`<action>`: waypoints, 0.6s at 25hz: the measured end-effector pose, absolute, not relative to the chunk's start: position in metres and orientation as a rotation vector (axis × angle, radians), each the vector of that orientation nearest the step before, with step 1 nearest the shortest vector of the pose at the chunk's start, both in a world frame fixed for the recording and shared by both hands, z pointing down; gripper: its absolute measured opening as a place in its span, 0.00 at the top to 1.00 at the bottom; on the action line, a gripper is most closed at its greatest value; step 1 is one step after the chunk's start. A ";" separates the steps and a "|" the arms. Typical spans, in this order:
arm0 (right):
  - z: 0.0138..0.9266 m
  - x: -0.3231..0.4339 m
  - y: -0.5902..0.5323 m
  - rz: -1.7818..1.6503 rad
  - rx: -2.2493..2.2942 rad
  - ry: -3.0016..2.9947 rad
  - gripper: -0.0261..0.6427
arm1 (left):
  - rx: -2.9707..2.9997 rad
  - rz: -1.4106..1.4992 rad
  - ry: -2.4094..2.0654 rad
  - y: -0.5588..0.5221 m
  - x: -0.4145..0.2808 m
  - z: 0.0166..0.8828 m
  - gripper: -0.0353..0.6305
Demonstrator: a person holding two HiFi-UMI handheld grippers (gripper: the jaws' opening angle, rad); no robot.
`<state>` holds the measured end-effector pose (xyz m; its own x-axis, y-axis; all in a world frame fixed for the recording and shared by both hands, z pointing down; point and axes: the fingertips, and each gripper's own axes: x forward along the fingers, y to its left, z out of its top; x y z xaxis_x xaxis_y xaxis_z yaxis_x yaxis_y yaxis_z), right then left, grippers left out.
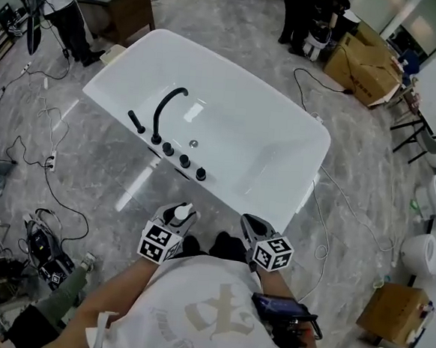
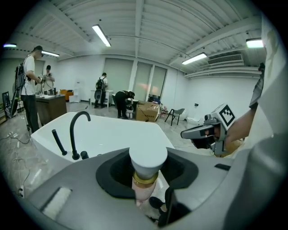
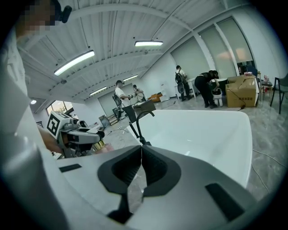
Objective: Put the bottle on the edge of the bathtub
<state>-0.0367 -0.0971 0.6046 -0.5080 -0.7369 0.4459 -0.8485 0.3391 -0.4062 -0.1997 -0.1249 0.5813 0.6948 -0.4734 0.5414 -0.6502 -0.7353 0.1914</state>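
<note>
Standing on marbled floor (image 1: 90,178): bathtub (image 1: 251,138); left gripper (image 1: 181,218) clamps bottle (image 2: 144,191) (white cap (image 2: 148,157)); right gripper (image 3: 141,150) fingers (image 3: 158,168) together, empty.

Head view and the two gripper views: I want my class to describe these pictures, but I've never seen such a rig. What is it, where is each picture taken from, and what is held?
There is no robot here: a person holds a two-jaw tool in each hand. The head view looks steeply down from the person's head at a white bathtub with a black faucet on its rim. The other two views come from a camera riding on each gripper, looking along its jaws. The left gripper is shut on a bottle with a white cap and a gold collar. The right gripper has its jaws together, with nothing in them.
</note>
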 end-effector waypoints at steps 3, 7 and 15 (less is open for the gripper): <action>0.610 -0.027 -0.100 0.927 1.459 -2.409 0.95 | 2.542 0.679 -0.857 -0.132 -0.187 0.583 0.72; 0.619 -0.015 -0.111 0.947 1.445 -2.408 0.95 | 2.531 0.706 -0.840 -0.144 -0.172 0.589 0.72; 0.621 0.003 -0.148 0.963 1.380 -2.444 0.95 | 2.473 0.761 -0.846 -0.172 -0.144 0.604 0.72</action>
<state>0.0033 -0.1476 0.6212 -0.5554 -0.7039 0.4428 -0.8167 0.3614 -0.4499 -0.1441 -0.1715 0.6037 0.6658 -0.4261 0.6125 -0.6539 -0.7286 0.2039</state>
